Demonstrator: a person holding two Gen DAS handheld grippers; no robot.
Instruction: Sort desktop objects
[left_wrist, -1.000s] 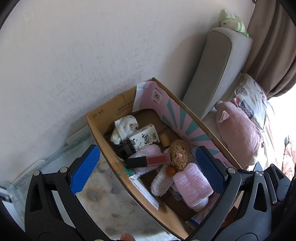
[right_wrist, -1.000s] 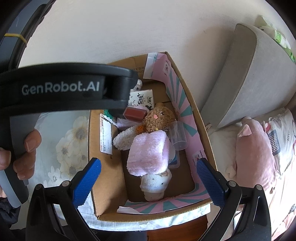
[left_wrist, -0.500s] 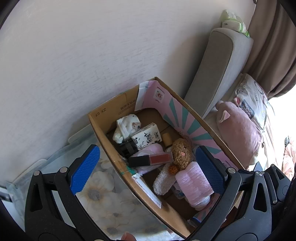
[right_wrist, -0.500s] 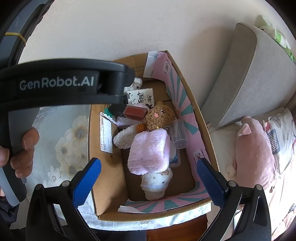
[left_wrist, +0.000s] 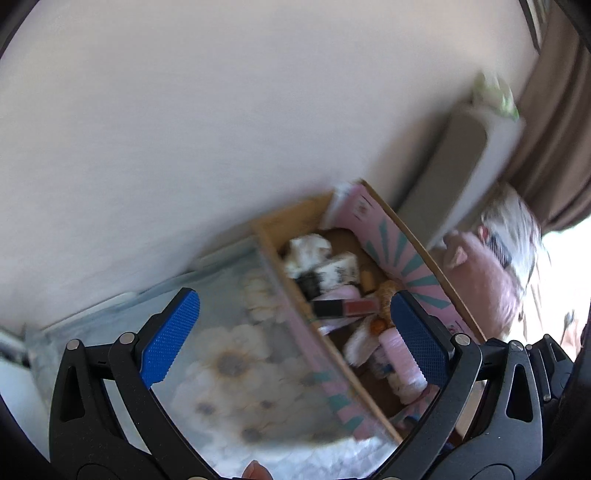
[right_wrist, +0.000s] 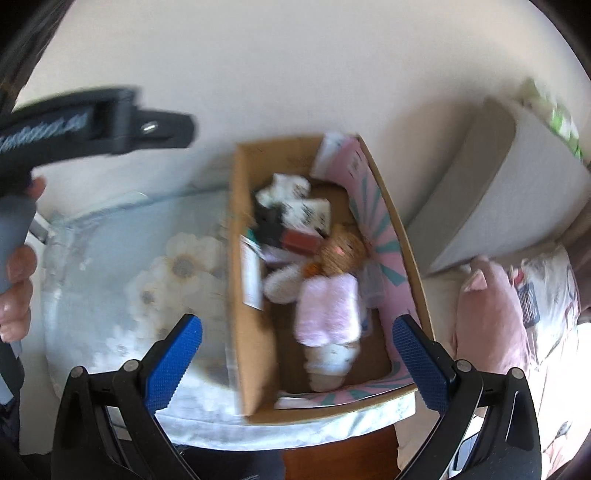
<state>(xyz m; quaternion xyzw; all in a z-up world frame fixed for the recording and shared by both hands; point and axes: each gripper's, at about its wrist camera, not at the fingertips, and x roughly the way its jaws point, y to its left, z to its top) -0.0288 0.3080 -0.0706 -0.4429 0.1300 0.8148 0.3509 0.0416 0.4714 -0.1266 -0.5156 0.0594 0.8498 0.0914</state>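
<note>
Both hand-held grippers hang empty, jaws spread wide — left hand-held gripper (left_wrist: 295, 341), right hand-held gripper (right_wrist: 297, 363). The person's left hand (right_wrist: 16, 266) wraps the left one's grey handle, blurred.

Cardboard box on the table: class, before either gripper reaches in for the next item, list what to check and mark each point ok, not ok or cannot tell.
1. Left gripper open and holding nothing: ok.
2. Right gripper open and holding nothing: ok.
3. Cardboard box open on top, contents reachable: ok.
4. Pictures sharp enough to aim: not ok, both views are blurred.
5. Red tube lying on top of the pile, uncovered: ok.
6. Pink towel free of the teddy bear: cannot tell.
</note>
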